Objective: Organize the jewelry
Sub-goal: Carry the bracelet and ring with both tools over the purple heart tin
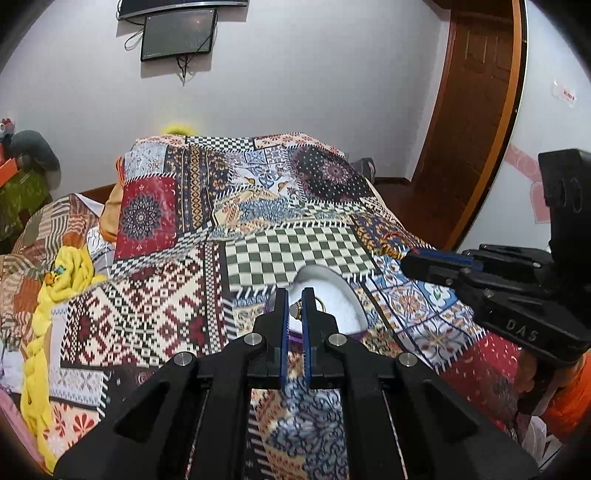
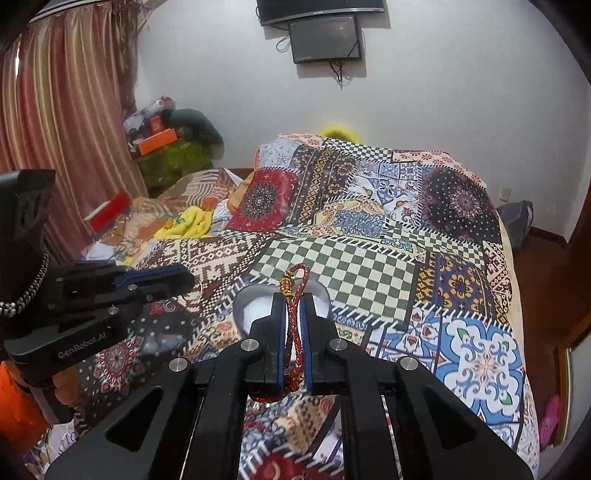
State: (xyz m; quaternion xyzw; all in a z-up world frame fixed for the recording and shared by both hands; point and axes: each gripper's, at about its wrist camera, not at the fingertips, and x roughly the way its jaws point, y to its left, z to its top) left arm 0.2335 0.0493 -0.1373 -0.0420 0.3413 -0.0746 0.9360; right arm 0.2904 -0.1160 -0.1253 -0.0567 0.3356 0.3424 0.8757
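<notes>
Your left gripper [image 1: 295,295] is clenched on a gold ring [image 1: 297,309] with a pale stone, pinched between the blue pads near the fingertips; part of the band shows just right of the right-hand finger. Directly beyond and below the ring lies a white heart-shaped dish [image 1: 332,295] with a purple underside, resting on the patterned patchwork bedspread [image 1: 166,295].

Your right gripper [image 2: 295,299] is clamped on a red braided cord bracelet [image 2: 295,332] with a gold bead near its far end. The cord runs lengthwise between the pads, its loop standing out past the fingertips and its other end hanging behind them. In the right wrist view the same dish [image 2: 251,306] sits just beyond the fingertips.

Each gripper shows in the other's view, held by a hand in an orange sleeve [image 1: 565,402].

Farther out: a yellow cloth [image 1: 55,295] at the left of the bed, two dark screens [image 1: 177,33] on the white wall, a wooden door [image 1: 476,92], and striped curtains [image 2: 62,92].
</notes>
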